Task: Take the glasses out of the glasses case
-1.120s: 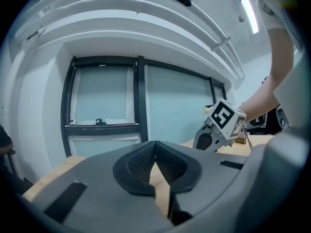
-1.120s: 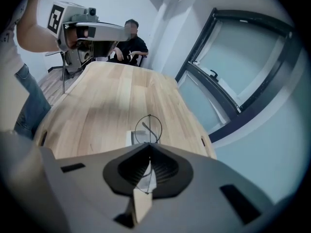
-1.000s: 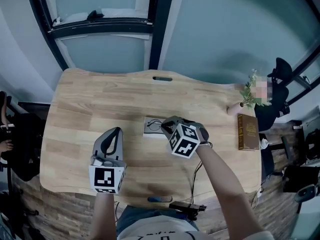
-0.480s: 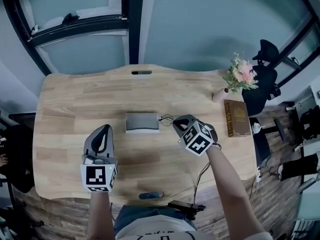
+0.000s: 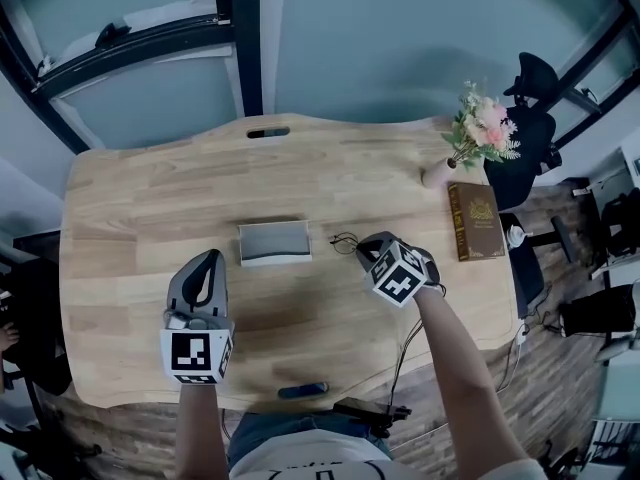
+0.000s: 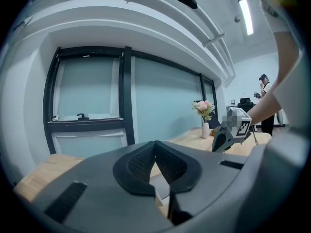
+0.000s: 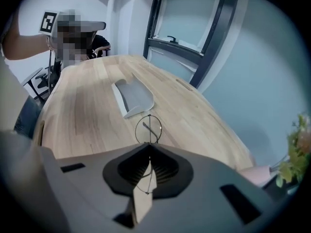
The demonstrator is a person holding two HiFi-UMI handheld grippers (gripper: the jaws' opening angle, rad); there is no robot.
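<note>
An open grey glasses case (image 5: 274, 242) lies in the middle of the wooden table (image 5: 130, 218); in the right gripper view the case (image 7: 132, 96) looks empty. My right gripper (image 5: 360, 245) is just right of it, pointing down, shut on thin wire-rimmed glasses (image 5: 345, 240). One round lens (image 7: 148, 129) sticks out past the closed jaws (image 7: 148, 148). My left gripper (image 5: 209, 256) hovers near the case's front left corner, shut with nothing in it; its pads (image 6: 141, 164) meet at the tip.
A brown book (image 5: 474, 221) and a vase of flowers (image 5: 480, 133) sit at the table's right end. A small blue object (image 5: 303, 391) lies at the front edge. A black office chair (image 5: 535, 78) stands beyond the right corner.
My right gripper has carried the glasses from over the case to its right and lower. The left gripper has shifted a little and sits slightly lower.
</note>
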